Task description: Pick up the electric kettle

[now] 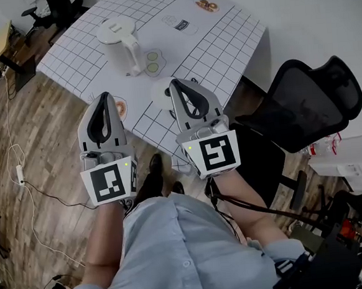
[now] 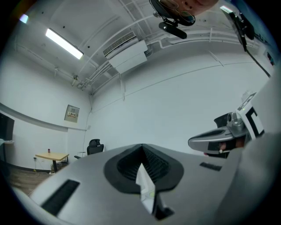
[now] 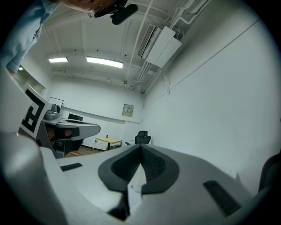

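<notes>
The white electric kettle (image 1: 118, 46) stands upright with its lid down on the grid-patterned table (image 1: 223, 50), its handle toward the right. Both grippers are held level above the table's near edge, short of the kettle. My left gripper (image 1: 105, 98) is below and slightly left of the kettle, its jaws meeting at the tip with nothing between them (image 2: 142, 151). My right gripper (image 1: 176, 84) is to the kettle's lower right, also shut and empty (image 3: 141, 151). It hangs over a round white disc (image 1: 160, 95) on the table. Neither gripper view shows the kettle.
Flat picture cards lie on the table: cucumber slices (image 1: 152, 60), a doughnut (image 1: 207, 6) and a dark label (image 1: 182, 25). A black office chair (image 1: 309, 106) stands at the right. Cables (image 1: 21, 172) trail over the wooden floor at the left.
</notes>
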`<move>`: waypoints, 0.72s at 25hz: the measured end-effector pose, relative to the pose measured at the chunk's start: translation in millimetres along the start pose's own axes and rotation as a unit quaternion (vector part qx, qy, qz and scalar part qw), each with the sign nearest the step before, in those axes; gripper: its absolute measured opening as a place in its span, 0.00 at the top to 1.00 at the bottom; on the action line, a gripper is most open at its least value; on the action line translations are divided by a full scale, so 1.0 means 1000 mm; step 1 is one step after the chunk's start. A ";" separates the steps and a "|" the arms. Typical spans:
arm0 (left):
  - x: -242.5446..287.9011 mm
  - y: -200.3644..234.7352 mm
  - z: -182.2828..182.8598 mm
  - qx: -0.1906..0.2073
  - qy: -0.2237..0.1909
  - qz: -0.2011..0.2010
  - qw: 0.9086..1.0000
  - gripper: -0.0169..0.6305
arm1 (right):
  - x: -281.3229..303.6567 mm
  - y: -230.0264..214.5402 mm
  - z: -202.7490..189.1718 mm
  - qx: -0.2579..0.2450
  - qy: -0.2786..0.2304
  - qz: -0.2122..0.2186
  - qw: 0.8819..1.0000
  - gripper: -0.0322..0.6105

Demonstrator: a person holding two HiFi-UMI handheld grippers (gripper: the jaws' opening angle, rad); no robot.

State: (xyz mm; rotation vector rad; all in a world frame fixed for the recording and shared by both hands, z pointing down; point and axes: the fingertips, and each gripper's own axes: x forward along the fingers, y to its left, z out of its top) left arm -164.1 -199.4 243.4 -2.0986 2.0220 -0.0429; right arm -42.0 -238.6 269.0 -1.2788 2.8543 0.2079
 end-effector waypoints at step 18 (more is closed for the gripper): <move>0.002 -0.004 0.003 0.005 -0.003 -0.004 1.000 0.98 | -0.001 -0.003 0.002 0.000 -0.004 -0.004 1.000 0.95</move>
